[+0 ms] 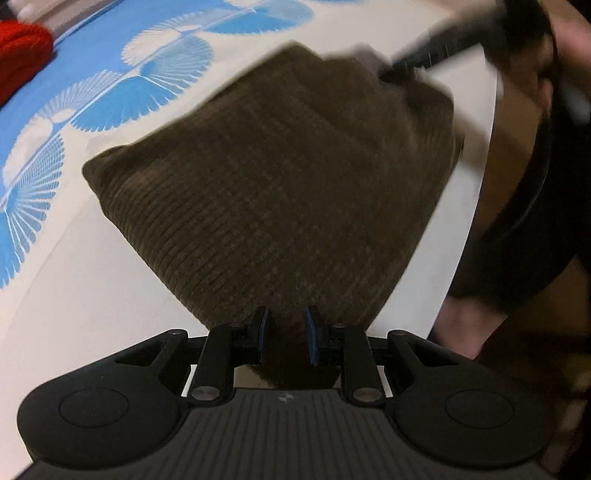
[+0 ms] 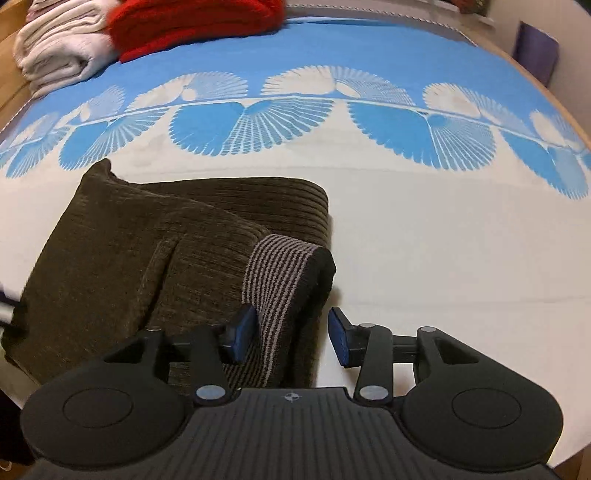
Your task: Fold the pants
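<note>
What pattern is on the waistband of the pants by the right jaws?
Thin grey and black stripes on the waistband, clearest in the right wrist view.

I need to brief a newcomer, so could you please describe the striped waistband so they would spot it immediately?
Find the blue-and-white bedspread, then the folded brown corduroy pants lying on it. At their near right corner the waistband turns up, the only part with fine grey and black stripes.

Your right gripper (image 1: 413,66) is motion-blurred in the left view; the red garment (image 2: 192,26) (folded) is cropped at the frame top.
</note>
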